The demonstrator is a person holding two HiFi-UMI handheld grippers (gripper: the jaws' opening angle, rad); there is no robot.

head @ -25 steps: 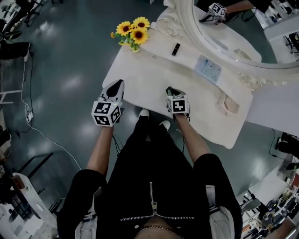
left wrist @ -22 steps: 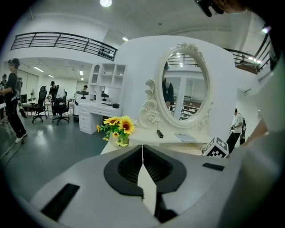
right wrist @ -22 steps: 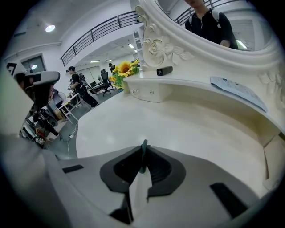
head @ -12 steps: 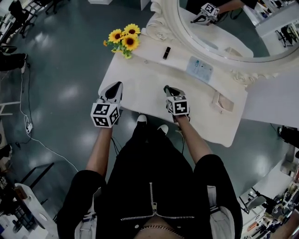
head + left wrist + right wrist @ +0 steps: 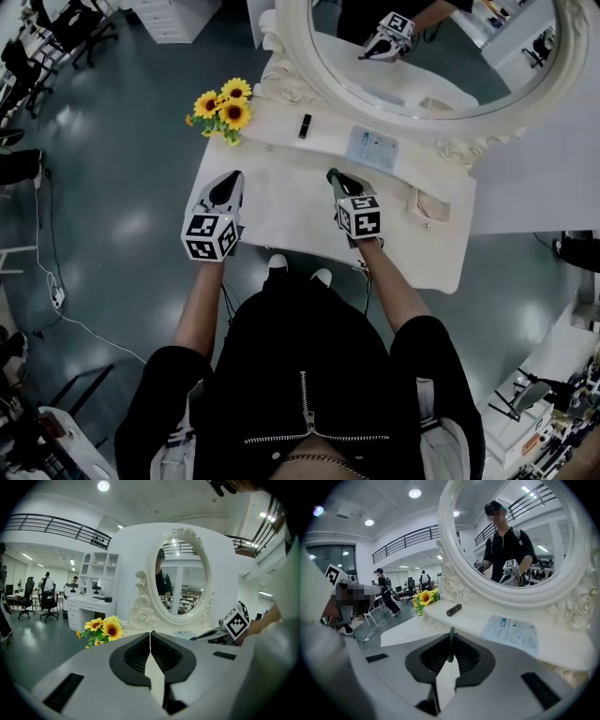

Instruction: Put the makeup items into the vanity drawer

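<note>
The white vanity surface [image 5: 281, 202] fills the head view's centre, with a flat packet [image 5: 373, 148] and a dark tube [image 5: 305, 126] lying along its upper edge. The left tongs [image 5: 150, 633] are closed and empty. The right tongs [image 5: 451, 631] pinch a thin green item [image 5: 451, 643]. No open drawer shows, so the left tongs should probably pull it out first.

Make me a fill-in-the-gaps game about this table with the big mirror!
1. The sunflowers have ____ petals.
2. The small tube lying between the sunflowers and the flat packet is coloured ____.
3. The thin stick pinched in the right gripper is coloured ____.
4. The left gripper, jaws together, holds ____.

Missing words: yellow, black, green, nothing.
</note>
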